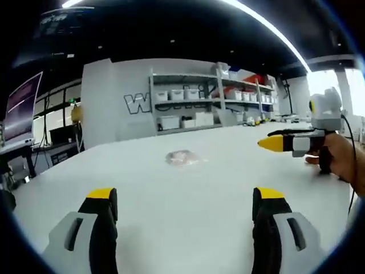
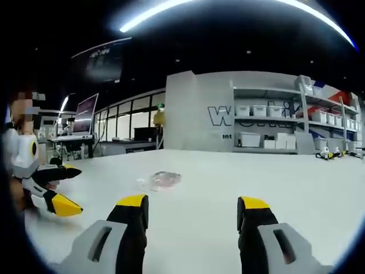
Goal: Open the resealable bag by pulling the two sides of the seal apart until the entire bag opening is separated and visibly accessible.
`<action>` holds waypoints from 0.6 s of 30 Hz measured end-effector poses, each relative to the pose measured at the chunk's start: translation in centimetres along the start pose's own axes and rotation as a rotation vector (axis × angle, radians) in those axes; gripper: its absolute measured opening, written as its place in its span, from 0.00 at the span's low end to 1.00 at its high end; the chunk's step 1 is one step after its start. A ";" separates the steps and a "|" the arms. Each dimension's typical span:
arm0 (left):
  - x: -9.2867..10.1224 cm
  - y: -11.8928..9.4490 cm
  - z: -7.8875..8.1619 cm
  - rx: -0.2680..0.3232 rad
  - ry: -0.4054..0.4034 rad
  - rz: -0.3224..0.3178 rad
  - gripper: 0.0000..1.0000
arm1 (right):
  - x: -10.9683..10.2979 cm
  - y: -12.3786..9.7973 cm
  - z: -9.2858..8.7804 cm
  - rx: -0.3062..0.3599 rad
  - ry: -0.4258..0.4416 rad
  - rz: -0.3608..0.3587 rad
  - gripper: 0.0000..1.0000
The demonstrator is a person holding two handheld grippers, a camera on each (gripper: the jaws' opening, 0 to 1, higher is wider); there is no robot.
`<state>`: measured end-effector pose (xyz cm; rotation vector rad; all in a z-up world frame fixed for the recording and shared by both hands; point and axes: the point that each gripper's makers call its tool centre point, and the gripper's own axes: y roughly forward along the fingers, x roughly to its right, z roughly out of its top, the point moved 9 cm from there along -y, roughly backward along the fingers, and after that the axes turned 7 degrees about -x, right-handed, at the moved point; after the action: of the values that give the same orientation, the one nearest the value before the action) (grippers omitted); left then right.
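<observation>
White table [image 1: 188, 200], small clear flat bag [image 1: 182, 157].

Count: 1 resealable bag [image 1: 182, 157] on 1 surface [image 1: 188, 200]; 2 claws, left claw [image 1: 185, 206] and right claw [image 2: 193, 214]; 1 shelf rack [image 1: 214, 100].

White table [image 1: 188, 188], grey wall [image 2: 194, 108], shelving [image 1: 194, 103] with bins, perhaps windows

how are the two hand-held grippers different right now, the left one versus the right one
The left hand-held gripper has its jaws spread wide; seen from the side in the left gripper view, the right hand-held gripper shows its yellow tips meeting in one point, though its own view shows them apart. The resealable bag lies ahead of the left one and ahead-left of the right one. Both have yellow tips, hold nothing and hang above the white table.
</observation>
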<state>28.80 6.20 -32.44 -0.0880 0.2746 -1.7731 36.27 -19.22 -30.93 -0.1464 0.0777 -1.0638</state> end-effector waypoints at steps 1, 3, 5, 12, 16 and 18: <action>0.0 0.0 0.0 0.000 0.000 0.000 0.98 | 0.0 0.0 0.0 0.003 0.002 0.000 0.63; 0.1 0.0 0.0 0.001 -0.001 -0.001 0.98 | 0.1 -0.2 0.2 0.033 0.014 -0.004 0.62; 0.0 -0.1 0.0 0.003 -0.004 -0.001 0.98 | 0.2 -0.4 0.3 0.048 0.018 -0.006 0.60; 0.0 -0.2 0.0 0.005 -0.008 -0.003 0.98 | 0.0 -0.3 0.2 0.028 0.002 0.006 0.61; -0.1 -0.3 0.0 0.010 -0.021 -0.007 0.98 | -0.2 -0.9 0.1 0.036 0.019 0.016 0.61; -0.1 -0.3 0.0 0.011 -0.020 -0.009 0.98 | -0.4 -1.3 0.1 0.047 0.024 0.019 0.61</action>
<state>28.51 6.31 -32.34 -0.0994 0.2500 -1.7814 34.98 -19.53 -30.59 -0.0902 0.0751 -1.0476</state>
